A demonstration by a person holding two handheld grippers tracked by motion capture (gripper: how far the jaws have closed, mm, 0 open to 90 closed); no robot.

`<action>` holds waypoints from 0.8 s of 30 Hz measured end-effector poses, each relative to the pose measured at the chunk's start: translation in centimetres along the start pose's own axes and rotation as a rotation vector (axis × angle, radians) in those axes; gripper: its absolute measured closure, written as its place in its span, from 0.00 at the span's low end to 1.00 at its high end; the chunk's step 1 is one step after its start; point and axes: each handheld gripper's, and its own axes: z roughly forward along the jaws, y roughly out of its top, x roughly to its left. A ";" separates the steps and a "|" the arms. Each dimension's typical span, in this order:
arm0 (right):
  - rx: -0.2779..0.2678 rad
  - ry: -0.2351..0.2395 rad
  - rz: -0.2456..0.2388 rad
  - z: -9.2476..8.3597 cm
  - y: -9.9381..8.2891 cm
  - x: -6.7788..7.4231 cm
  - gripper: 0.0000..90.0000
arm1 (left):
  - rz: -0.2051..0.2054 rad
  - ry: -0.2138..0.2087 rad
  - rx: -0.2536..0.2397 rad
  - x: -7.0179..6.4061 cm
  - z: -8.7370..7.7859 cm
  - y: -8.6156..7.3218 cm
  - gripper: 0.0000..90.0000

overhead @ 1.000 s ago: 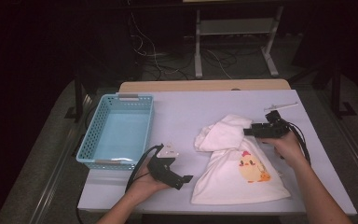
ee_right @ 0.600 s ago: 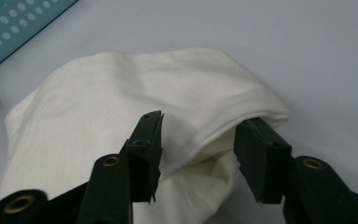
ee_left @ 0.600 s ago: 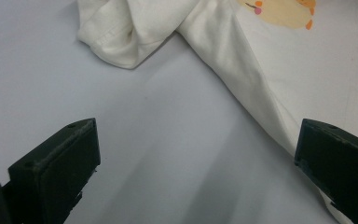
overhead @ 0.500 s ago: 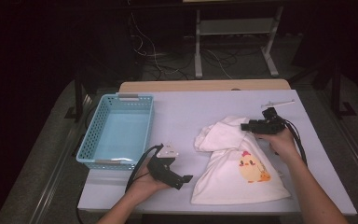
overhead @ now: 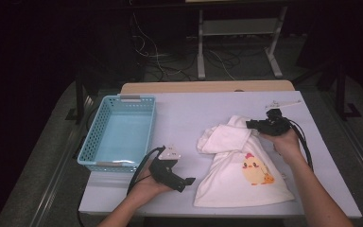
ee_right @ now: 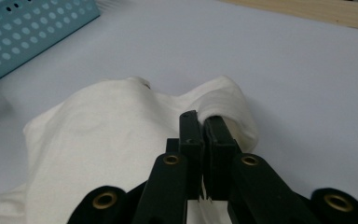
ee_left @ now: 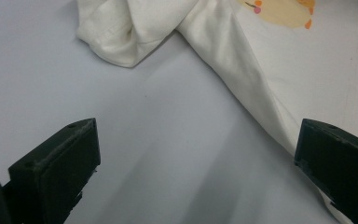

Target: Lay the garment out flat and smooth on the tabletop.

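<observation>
A white garment [overhead: 238, 182] with a yellow chick print lies on the right half of the white table [overhead: 189, 111], its upper part bunched and folded over. At the far edge of that bunch is my right gripper [overhead: 250, 125]. Its jaws have just been closing and are now shut on a fold of the white garment [ee_right: 98, 140], with cloth pinched at the tips of the right gripper [ee_right: 200, 122]. My left gripper [overhead: 188, 181] rests near the front edge, left of the garment. The left gripper [ee_left: 191, 163] is open over bare table, and the garment [ee_left: 307, 70] lies just beyond its jaws.
A light blue plastic basket [overhead: 94, 137] stands at the table's left; its perforated wall [ee_right: 23, 32] shows in the right gripper view. A small pale object [overhead: 281, 102] lies at the far right corner. A wooden strip [overhead: 208, 87] runs behind the table; cables cross the dark floor beyond.
The right gripper's jaws have closed onto the garment's folded top edge, and the hand has shifted slightly. The left hand and gripper have stayed where they were.
</observation>
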 end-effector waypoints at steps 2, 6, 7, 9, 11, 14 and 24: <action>-0.006 -0.002 -0.006 -0.2 0.1 0.2 0.96 | 0.001 -0.001 -0.004 0.0 0.0 0.0 0.00; -0.033 0.002 -0.030 -0.9 0.4 0.8 0.96 | 0.002 -0.001 -0.003 0.0 0.0 0.0 0.00; -0.038 0.003 -0.036 -1.0 0.4 0.9 0.96 | 0.002 -0.001 -0.004 0.0 0.0 0.0 0.00; -0.045 0.006 -0.045 -1.2 0.5 1.2 0.96 | 0.003 -0.002 -0.003 0.0 0.0 0.0 0.00; -0.051 0.010 -0.054 -1.4 0.6 1.5 0.96 | 0.001 -0.005 -0.003 0.0 0.0 0.0 0.00; -0.070 0.013 -0.067 -1.7 0.9 2.0 0.96 | 0.002 -0.004 -0.004 0.0 -0.1 0.0 0.00; -0.114 0.042 -0.110 -2.6 2.0 3.6 0.96 | 0.004 -0.006 -0.005 0.0 -0.1 0.0 0.00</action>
